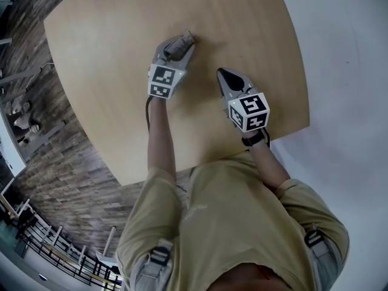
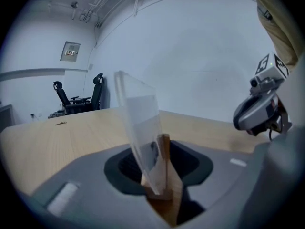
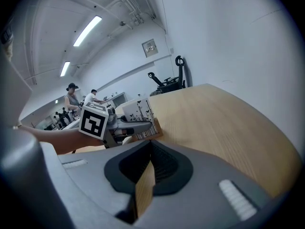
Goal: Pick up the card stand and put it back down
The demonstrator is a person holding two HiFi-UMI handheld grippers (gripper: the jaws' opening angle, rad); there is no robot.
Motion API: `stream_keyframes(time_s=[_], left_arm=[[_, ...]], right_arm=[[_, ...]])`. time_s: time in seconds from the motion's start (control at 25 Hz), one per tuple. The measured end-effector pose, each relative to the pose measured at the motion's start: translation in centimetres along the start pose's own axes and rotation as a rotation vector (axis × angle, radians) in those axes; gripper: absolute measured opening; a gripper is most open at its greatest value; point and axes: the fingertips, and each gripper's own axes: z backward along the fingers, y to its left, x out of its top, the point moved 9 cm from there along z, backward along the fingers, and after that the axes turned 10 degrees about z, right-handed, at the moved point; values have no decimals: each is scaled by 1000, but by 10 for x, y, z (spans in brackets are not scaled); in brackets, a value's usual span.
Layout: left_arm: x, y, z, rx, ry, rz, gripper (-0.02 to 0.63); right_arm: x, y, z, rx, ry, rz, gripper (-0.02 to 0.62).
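The card stand [image 1: 188,37] is a clear upright plate [image 2: 140,123] in a small wooden base [image 2: 164,168], with a printed card [image 3: 138,113] in it. It stands on the round wooden table [image 1: 109,59]. My left gripper [image 1: 183,43] is shut on the wooden base, which fills the gap between its jaws in the left gripper view. Whether the base rests on the table or hangs just above it I cannot tell. My right gripper [image 1: 223,73] hovers to the right of the stand, apart from it, shut on nothing.
The table's near edge [image 1: 200,162] runs just in front of the person's body. A small dark item [image 2: 60,123] lies far off on the tabletop. Office chairs [image 2: 78,97] stand by the wall, and people [image 3: 71,99] are in the far room.
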Motion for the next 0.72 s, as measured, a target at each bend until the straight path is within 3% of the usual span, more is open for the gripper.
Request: stream_keyframes(time_s=[0.2, 0.52, 0.72], left_arm=[[-9, 2, 0, 6, 42, -23, 60], [-19, 5, 20, 15, 67, 60, 38], [-9, -29, 56, 30, 39, 78, 37]], right_arm=[[-2, 2, -2, -5, -19, -18, 5], [-3, 8, 4, -55, -42, -80, 5], [2, 21, 31, -63, -91, -101, 5]])
